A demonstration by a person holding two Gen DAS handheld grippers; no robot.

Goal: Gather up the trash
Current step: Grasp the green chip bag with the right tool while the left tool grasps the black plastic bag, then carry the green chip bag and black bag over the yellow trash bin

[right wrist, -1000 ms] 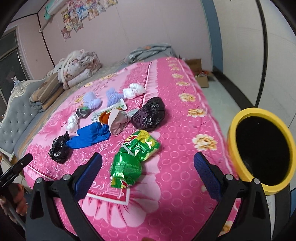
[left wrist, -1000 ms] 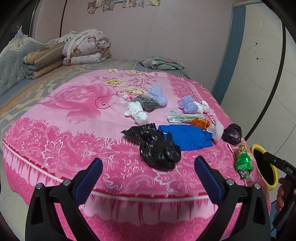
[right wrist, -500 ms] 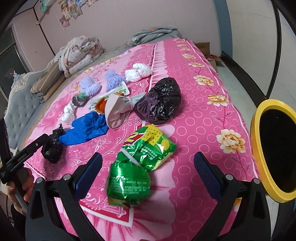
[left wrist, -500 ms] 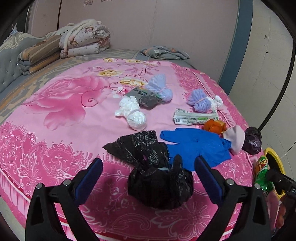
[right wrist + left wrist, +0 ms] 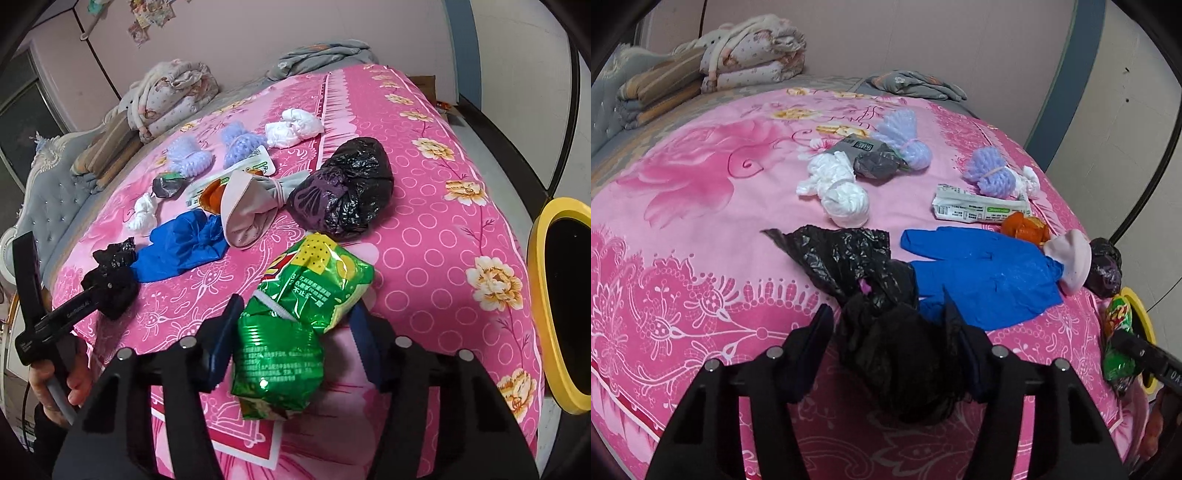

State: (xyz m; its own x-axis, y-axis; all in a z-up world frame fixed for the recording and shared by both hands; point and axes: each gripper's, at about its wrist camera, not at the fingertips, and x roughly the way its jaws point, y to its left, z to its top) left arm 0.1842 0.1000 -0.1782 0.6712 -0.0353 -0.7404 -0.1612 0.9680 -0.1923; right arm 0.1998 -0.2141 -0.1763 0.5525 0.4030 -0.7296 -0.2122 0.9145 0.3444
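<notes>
A crumpled black plastic bag (image 5: 886, 332) lies near the front edge of the pink bed; my left gripper (image 5: 890, 339) has closed around it, a finger on each side. A green snack bag (image 5: 295, 325) lies at the bed's right edge; my right gripper (image 5: 295, 328) has closed around it. The yellow-rimmed bin (image 5: 561, 295) stands on the floor to the right. More trash lies on the bed: a blue glove (image 5: 982, 273), a white wad (image 5: 838, 188), a dark knotted bag (image 5: 343, 188), orange peel (image 5: 1023, 225), a paper wrapper (image 5: 975, 210).
Purple yarn bundles (image 5: 905, 140) and a grey packet (image 5: 871, 158) lie further back. Folded quilts (image 5: 750, 55) sit at the head of the bed. The bed edge drops off just in front of both grippers. A cardboard box (image 5: 432, 85) stands on the floor beyond.
Both grippers moved forward and down to the bed. The left one narrowed around the black bag, the right one around the green snack bag.
</notes>
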